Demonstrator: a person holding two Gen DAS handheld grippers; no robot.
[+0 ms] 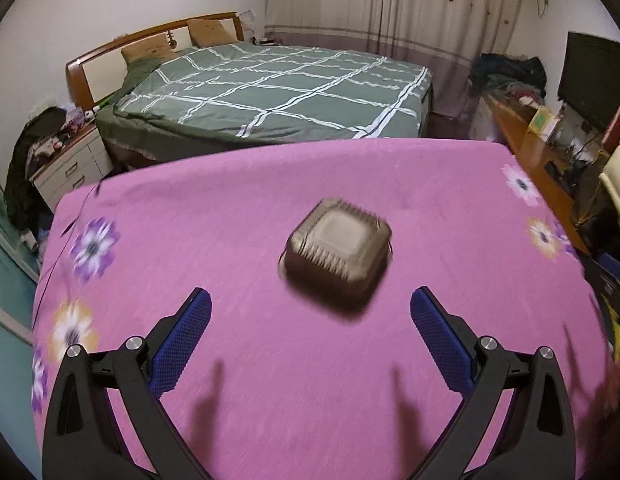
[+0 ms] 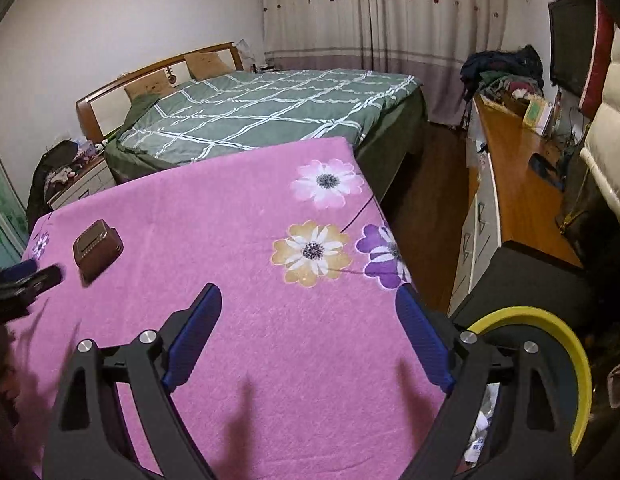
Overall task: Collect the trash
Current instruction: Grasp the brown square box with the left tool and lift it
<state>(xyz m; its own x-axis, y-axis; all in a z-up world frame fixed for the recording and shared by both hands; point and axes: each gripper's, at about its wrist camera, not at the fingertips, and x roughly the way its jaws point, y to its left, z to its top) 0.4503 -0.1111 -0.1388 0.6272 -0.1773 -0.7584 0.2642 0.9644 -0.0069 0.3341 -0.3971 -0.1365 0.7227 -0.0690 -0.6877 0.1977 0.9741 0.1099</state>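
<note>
A small brown ribbed plastic container (image 1: 337,250) lies on the pink flowered tablecloth (image 1: 270,392), blurred in the left wrist view. My left gripper (image 1: 310,296) hangs open just short of it, blue pads on either side and nothing between them. In the right wrist view the same container (image 2: 97,250) sits at the table's left, with the left gripper's fingers (image 2: 30,278) beside it. My right gripper (image 2: 308,292) is open and empty over the cloth (image 2: 238,220) near the table's right edge. A yellow-rimmed bin (image 2: 558,336) stands below that edge, with crumpled trash (image 2: 482,428) inside.
Behind the table is a bed with a green checked cover (image 1: 270,92). A white nightstand (image 1: 70,168) stands at the left. A long wooden desk (image 2: 518,184) with a dark screen (image 2: 572,40) and clutter runs along the right. A black box (image 2: 522,280) sits by the bin.
</note>
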